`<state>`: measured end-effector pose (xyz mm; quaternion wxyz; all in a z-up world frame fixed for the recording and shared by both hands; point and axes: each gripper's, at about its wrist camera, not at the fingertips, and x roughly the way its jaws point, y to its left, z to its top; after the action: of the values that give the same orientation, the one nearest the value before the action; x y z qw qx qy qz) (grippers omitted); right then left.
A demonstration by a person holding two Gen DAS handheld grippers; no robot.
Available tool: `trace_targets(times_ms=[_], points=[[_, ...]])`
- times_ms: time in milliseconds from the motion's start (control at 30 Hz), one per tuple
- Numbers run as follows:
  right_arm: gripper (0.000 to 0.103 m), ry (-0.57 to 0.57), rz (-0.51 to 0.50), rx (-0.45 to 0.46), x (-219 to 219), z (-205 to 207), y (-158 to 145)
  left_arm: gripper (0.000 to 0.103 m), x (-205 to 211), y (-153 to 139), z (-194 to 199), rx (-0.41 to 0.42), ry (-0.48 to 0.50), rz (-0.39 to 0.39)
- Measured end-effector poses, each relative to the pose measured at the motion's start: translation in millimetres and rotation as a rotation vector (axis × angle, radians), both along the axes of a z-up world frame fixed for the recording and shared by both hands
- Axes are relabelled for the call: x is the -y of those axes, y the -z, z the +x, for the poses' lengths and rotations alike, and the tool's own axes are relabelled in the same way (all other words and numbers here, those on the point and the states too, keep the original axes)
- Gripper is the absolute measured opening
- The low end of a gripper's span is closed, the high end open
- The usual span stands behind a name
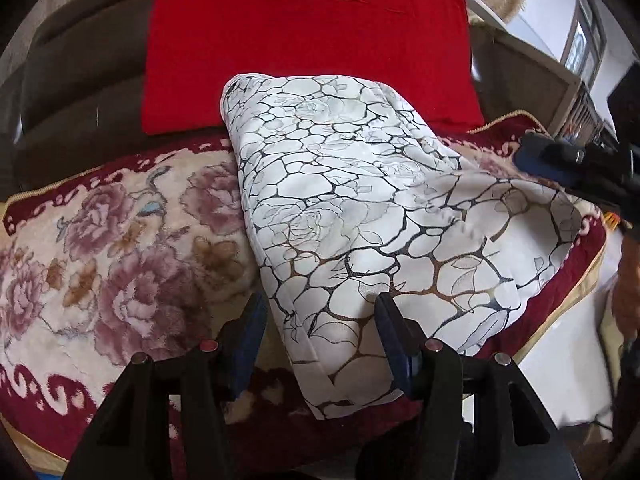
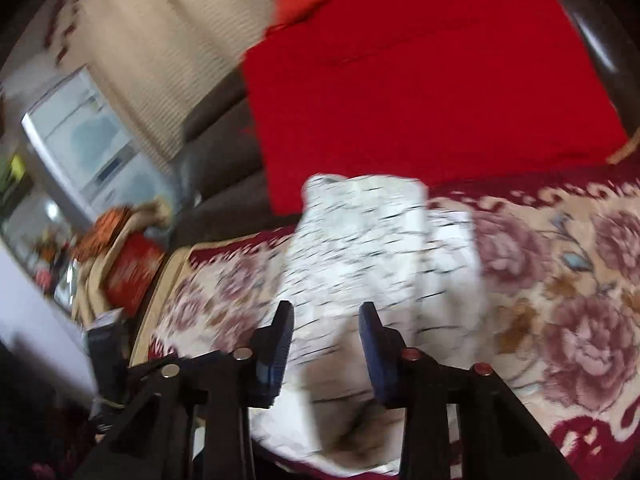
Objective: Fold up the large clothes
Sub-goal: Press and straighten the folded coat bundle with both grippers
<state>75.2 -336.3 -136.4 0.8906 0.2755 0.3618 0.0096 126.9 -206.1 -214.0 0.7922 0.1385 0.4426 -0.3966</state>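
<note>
A folded white garment (image 1: pixel 360 208) with a black and gold crackle print lies on the floral blanket (image 1: pixel 100 248); its right side still bulges loosely. My left gripper (image 1: pixel 322 320) stands open at the garment's near end. Its fingers sit either side of the near corner and do not pinch the cloth. My right gripper (image 1: pixel 536 156) shows as a dark blue tip above the garment's far right edge. In the blurred right wrist view, the right gripper (image 2: pixel 326 320) is open over the garment (image 2: pixel 372 248), with nothing between its fingers.
A red cushion (image 1: pixel 304 40) leans on the dark sofa back (image 1: pixel 80 60) behind the garment. The blanket's edge drops off at the right (image 1: pixel 576 292). A red box (image 2: pixel 132 272) and other clutter lie beyond the sofa's end.
</note>
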Motion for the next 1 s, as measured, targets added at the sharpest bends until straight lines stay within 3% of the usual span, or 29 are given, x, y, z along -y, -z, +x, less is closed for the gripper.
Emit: trace_targets(times_ms=[67,167,200,267,400,467,533,633,733,867,933,1000], points=[[0.036,0.0,-0.04,-0.081,-13,2,21,0.057,0,1,-2,0.005,-0.001,-0.003],[0.028,0.055,-0.1,-0.259,-12,-2,74,0.057,5,14,-5,-0.061,0.023,0.0],[0.027,0.073,-0.084,-0.275,-8,-7,93,0.058,8,18,-7,-0.062,0.027,0.009],[0.027,0.094,-0.024,-0.194,0,-21,109,0.061,12,21,-13,-0.015,0.029,0.019],[0.025,0.086,0.027,-0.23,8,-17,101,0.062,9,19,-7,-0.043,0.022,0.008],[0.026,0.064,0.036,-0.256,11,-10,89,0.062,7,16,-8,-0.029,0.023,0.007],[0.028,0.059,0.06,-0.225,18,-4,65,0.062,9,16,-10,-0.004,0.025,0.015],[0.028,0.072,0.017,-0.154,29,22,30,0.062,12,16,-13,0.02,0.026,0.022],[0.028,0.12,-0.022,-0.186,39,60,18,0.062,14,14,-15,0.043,0.031,0.036],[0.028,0.184,0.003,-0.299,53,116,40,0.062,17,13,-18,0.073,0.036,0.056],[0.028,0.24,0.042,-0.361,65,141,65,0.062,17,13,-20,0.08,0.036,0.058],[0.028,0.264,0.01,-0.437,73,159,99,0.062,17,13,-19,0.076,0.033,0.047]])
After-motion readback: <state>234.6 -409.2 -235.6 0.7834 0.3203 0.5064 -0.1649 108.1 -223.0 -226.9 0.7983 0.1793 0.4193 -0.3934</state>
